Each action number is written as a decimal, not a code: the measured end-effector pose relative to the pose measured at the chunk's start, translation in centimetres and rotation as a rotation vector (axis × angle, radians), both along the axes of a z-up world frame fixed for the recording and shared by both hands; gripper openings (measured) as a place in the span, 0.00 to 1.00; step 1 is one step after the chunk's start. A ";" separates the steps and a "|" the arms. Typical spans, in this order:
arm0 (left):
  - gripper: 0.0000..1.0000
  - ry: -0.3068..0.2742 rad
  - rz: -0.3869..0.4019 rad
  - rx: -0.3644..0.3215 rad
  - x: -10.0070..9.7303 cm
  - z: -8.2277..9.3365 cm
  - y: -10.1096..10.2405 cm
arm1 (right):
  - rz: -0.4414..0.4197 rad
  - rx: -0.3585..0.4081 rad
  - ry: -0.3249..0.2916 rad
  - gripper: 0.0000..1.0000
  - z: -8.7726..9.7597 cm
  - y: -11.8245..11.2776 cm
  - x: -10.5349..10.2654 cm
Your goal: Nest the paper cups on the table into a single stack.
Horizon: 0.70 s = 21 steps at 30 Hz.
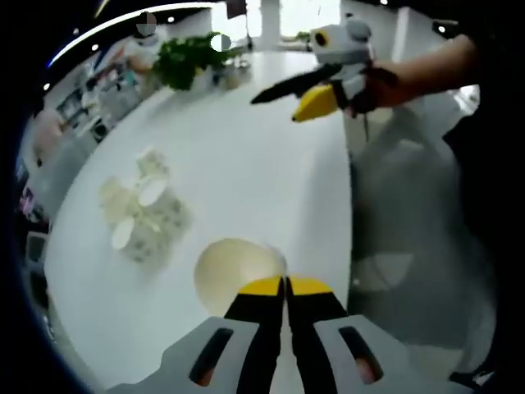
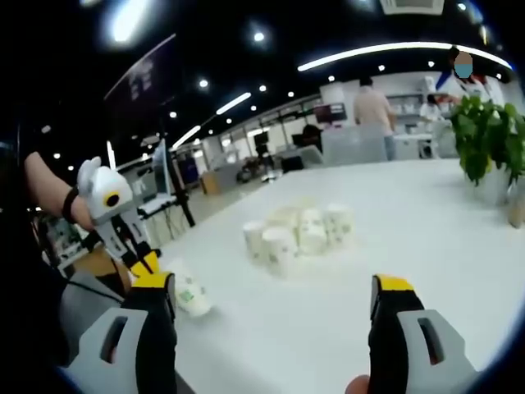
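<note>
Left gripper view: the left gripper (image 1: 285,285) rises from the bottom edge, its yellow-tipped black jaws pressed together on the near rim of a paper cup (image 1: 234,271). The cup is tipped so its round, pale cream mouth faces the camera; it sits directly ahead of the jaw tips, over the smooth white table (image 1: 246,156). Ahead and to the left of the jaws lies a loose cluster of cups (image 1: 141,209), white paper with a faint greenish print; some show oval open mouths, others their sides. They lie close against one another, well apart from the held cup. Far ahead, past the cluster, a leafy green plant (image 1: 184,59) stands near the table's far edge. Ahead and to the right, the right gripper (image 1: 299,94) comes into view in a person's hand (image 1: 373,89), one jaw black, one yellow, spread apart with nothing between them.

Right gripper view: the right gripper (image 2: 275,291) has its two yellow-tipped jaws wide apart and holds nothing. Between and beyond the jaws, the cup cluster (image 2: 299,231) sits on the glossy white table (image 2: 426,222), the cups cylindrical and slightly tapered. Just beside the left jaw, the left gripper (image 2: 152,264) pinches the printed cup (image 2: 190,295), which lies tilted above the table. The plant (image 2: 488,135) stands far ahead of the right jaw.
</note>
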<state>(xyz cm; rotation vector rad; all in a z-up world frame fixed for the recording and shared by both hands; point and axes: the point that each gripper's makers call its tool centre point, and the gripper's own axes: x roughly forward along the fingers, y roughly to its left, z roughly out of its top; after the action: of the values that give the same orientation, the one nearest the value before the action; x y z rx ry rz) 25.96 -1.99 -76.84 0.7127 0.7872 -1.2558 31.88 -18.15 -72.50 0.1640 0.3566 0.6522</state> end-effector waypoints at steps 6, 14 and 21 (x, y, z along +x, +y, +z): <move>0.00 -0.020 -0.087 0.090 -0.6 -1.5 0.4 | -0.005 0.010 0.005 0.96 0.0 -0.2 -0.2; 0.00 -0.044 -0.131 0.133 -0.6 -2.1 0.2 | -0.008 0.013 0.009 0.96 -0.2 -0.5 -0.2; 0.00 -0.092 -0.210 0.185 -0.6 -2.3 0.0 | -0.007 0.020 0.009 0.95 -0.2 -0.6 -0.2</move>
<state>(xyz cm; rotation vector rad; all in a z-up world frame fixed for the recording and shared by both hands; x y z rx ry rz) 25.35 -2.03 -79.16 1.0176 0.7743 -1.3380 31.69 -18.74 -72.66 0.1874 0.3578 0.6483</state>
